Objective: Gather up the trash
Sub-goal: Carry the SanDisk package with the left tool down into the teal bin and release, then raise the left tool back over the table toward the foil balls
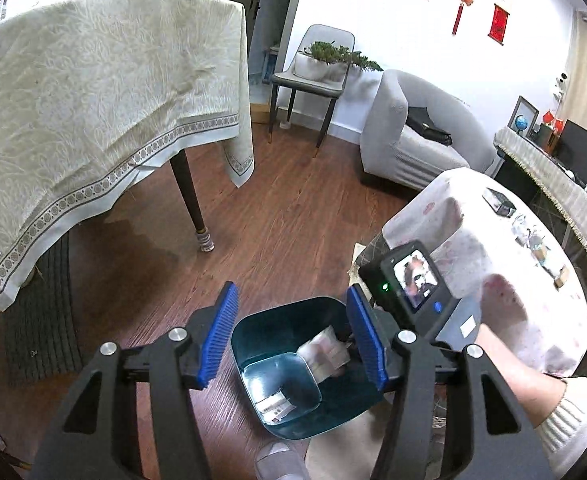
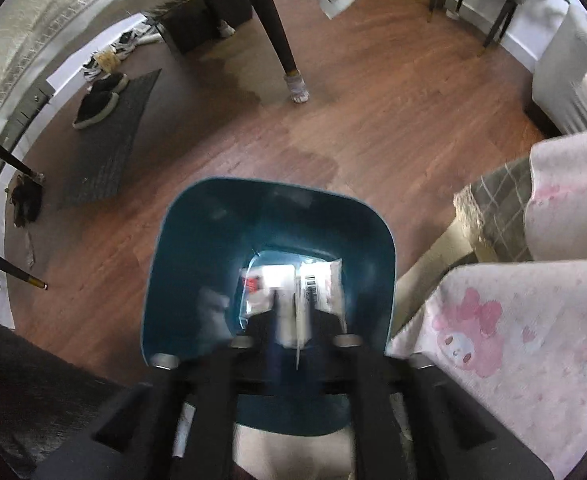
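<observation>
A dark teal trash bin [image 1: 333, 408] stands on the wood floor; it also shows in the right wrist view [image 2: 197, 240]. A small printed packet [image 1: 275, 404] lies at its bottom. My left gripper [image 1: 293, 340] is open and empty above the bin. My right gripper [image 2: 293, 320] is over the bin's mouth, shut on a blurred white wrapper [image 2: 317, 292] that also shows in the left wrist view [image 1: 325, 354]. More trash pieces [image 1: 533, 240] lie on the small table with the pink printed cloth [image 1: 513, 300].
A large table with a cream cloth [image 1: 93, 100] stands to the left, with its dark leg [image 1: 191, 200]. A grey chair [image 1: 313, 80] and grey sofa [image 1: 413, 128] stand behind. A dark mat [image 2: 109, 136] with shoes [image 2: 97, 104] lies on the floor.
</observation>
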`<state>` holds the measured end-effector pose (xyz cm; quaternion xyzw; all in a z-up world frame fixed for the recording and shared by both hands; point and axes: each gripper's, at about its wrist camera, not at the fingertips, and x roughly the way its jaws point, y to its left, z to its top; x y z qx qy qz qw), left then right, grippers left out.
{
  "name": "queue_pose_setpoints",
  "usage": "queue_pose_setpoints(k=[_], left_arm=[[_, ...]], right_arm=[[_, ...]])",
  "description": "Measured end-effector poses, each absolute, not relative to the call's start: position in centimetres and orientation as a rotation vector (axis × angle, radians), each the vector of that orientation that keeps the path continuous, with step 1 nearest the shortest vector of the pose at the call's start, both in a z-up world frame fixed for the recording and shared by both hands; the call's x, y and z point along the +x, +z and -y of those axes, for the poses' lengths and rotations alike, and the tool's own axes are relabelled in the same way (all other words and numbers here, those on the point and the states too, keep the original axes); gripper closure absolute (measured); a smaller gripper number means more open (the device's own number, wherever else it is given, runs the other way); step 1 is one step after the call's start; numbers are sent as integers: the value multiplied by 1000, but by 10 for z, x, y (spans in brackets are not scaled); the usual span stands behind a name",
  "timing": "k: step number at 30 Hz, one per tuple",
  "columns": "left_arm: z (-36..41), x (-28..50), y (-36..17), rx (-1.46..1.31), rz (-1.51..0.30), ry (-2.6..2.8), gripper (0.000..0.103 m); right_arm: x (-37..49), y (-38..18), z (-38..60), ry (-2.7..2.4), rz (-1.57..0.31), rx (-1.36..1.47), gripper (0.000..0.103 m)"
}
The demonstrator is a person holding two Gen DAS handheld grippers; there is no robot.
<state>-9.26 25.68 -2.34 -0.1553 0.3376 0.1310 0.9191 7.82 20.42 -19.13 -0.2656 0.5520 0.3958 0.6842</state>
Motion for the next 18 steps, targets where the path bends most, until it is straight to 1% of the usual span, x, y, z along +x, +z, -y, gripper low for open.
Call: queue_pose_setpoints(k=[1,9,18], left_arm=[[-256,-93,-21,-322,-688,265,44],[-244,-93,-6,-274,-661,258,43],[-232,-88,11,-264,-622,241,39]], right_arm=[[78,-191,-203,889,-1234,-596,54],[79,-178,-200,921,-1222,-570,54],[71,-111,-188,993,-1102,-489,53]])
